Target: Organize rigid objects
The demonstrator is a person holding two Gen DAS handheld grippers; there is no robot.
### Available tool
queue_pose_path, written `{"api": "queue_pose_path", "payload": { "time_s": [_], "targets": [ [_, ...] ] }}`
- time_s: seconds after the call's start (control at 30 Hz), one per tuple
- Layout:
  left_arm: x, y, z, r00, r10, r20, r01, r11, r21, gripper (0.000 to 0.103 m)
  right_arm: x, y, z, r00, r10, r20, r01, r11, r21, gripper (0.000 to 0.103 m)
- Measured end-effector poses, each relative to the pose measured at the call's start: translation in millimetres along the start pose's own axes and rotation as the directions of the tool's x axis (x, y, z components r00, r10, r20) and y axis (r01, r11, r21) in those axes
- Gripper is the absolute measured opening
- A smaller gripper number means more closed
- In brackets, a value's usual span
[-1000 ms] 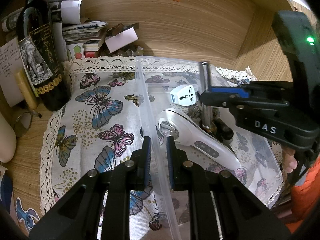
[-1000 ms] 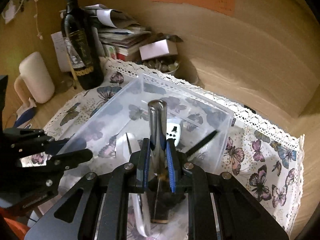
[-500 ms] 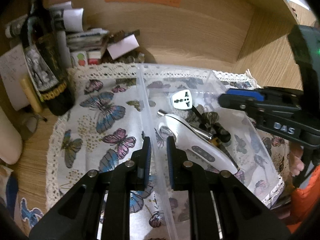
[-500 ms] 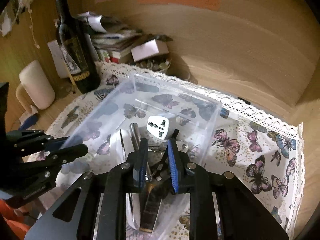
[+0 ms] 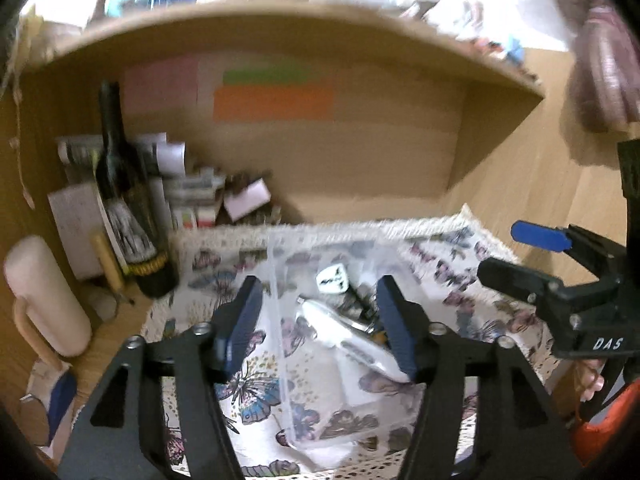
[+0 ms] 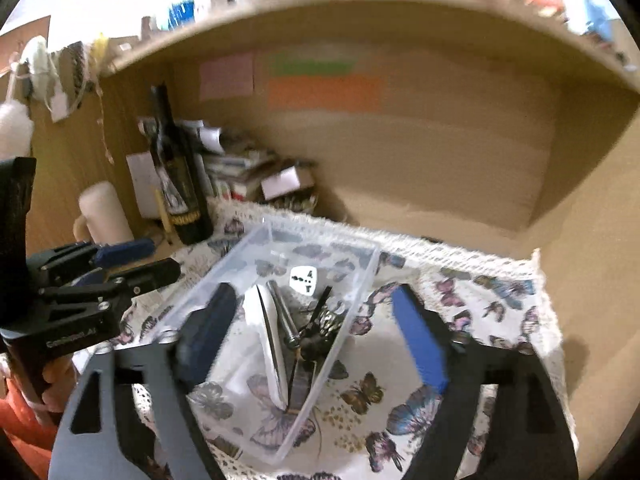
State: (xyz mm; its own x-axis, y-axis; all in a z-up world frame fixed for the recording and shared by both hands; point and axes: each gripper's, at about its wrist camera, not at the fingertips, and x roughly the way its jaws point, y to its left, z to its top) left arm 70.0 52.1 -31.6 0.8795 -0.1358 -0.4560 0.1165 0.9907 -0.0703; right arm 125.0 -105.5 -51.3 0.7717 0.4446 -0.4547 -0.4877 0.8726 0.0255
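A clear plastic box [image 6: 362, 294] sits on the butterfly cloth [image 6: 460, 320]. In it lie a white travel adapter [image 6: 303, 279], a white handheld device [image 6: 268, 344], a metal cylinder [image 6: 282, 312] and small dark items [image 6: 324, 322]. My right gripper [image 6: 316, 332] hovers above and behind the box, jaws opening, with nothing pressed between the pads. My left gripper [image 5: 318, 320] is also opening. The box's left wall [image 5: 276, 320] shows between its pads, clear of both. The adapter [image 5: 331, 278] and device [image 5: 344, 340] lie beyond. Each gripper shows in the other's view: right gripper [image 5: 516, 258], left gripper [image 6: 156, 260].
A dark wine bottle [image 5: 128, 216] and a cream mug [image 5: 44, 296] stand left of the cloth, with stacked papers and a small box [image 5: 244, 200] behind. The wooden alcove's back wall [image 6: 420, 160] carries coloured notes. An orange sleeve [image 5: 600, 432] shows at the right edge.
Both grippers opened and drew back and up. The left let go of the box wall. The right released the metal cylinder, which now lies in the box.
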Motion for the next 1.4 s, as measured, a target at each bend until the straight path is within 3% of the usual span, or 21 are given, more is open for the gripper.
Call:
{"api": "queue_pose_path", "payload": {
  "time_s": [0.07, 0.13, 0.27, 0.37, 0.87, 1.4],
  "targets": [
    [-15.2, -8.5, 0.9, 0.999, -0.004, 0.049, 0.004, 1.000, 0.011, 0.079, -14.3, 0.5, -2.6, 1.000, -0.014, 0.027, 0.014, 1.000, 0.002, 0.090],
    [-26.2, -14.2, 1.3, 0.996, -0.008, 0.084, 0.006, 1.000, 0.017, 0.085, -26.4, -0.4, -5.4, 0.998, -0.021, 0.055, 0.020, 1.000, 0.016, 0.102],
    [-45.5, -23.2, -0.2, 0.989, -0.001, 0.146, -0.001, 1.000, 0.014, 0.098, -45.5, -4.2, -11.7, 0.993, -0.056, 0.102, 0.052, 0.998, 0.045, 0.103],
    [-58.5, -27.9, -1.9, 0.982, 0.010, 0.186, -0.011, 1.000, 0.006, 0.101, -56.8, -6.3, -16.0, 0.989, -0.075, 0.126, 0.067, 0.996, 0.066, 0.103],
    [-72.7, -31.4, -7.3, 0.973, 0.016, 0.231, -0.012, 1.000, -0.020, 0.103, -82.6, 5.3, -24.9, 0.968, -0.137, 0.211, 0.131, 0.991, 0.041, 0.103],
    [-69.7, -35.5, -7.6, 0.974, -0.002, 0.226, 0.002, 1.000, -0.001, 0.103, -83.8, 4.8, -25.2, 0.964, -0.155, 0.215, 0.144, 0.987, 0.065, 0.103]
  ]
}}
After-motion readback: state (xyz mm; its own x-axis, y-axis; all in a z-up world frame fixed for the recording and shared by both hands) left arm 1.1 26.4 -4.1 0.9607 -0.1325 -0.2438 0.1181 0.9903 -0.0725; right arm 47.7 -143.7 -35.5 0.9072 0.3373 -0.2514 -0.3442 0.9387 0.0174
